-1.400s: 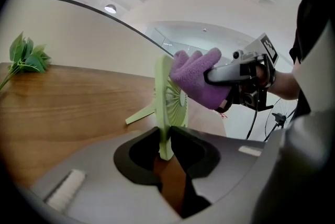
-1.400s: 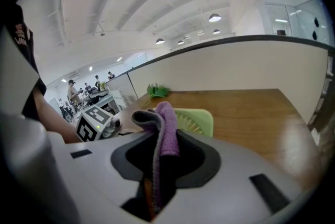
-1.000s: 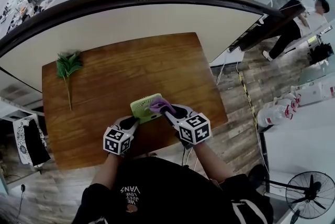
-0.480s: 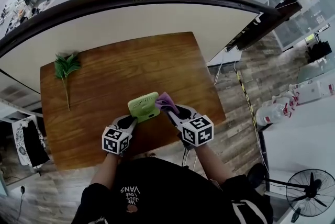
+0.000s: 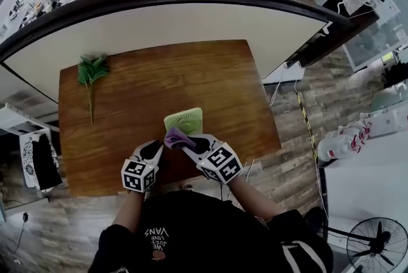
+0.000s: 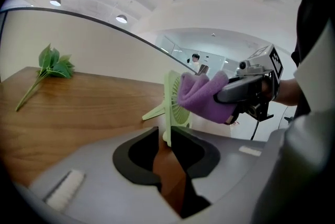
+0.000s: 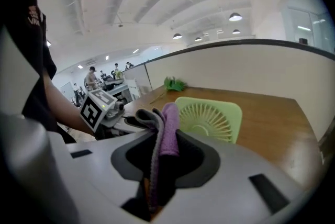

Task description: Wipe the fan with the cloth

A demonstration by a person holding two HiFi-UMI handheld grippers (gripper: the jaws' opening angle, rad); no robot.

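mid-wipe: cloth (image 6: 201, 96) against the fan (image 6: 175, 105)

the left gripper (image 6: 167, 140) pinches the lower edge of the pale green fan and holds it upright over the near part of the wooden table (image 5: 127, 96), around the centre of the head view. the right gripper (image 7: 159, 157) has its jaws pressed together on the folded purple cloth, whose bunched end sits against the grille near the fan's lower corner. the wipe looks under way on one face; the rest of the grille, the back and the rim probably remain. no dirt shows, so how much is clean cannot be told.
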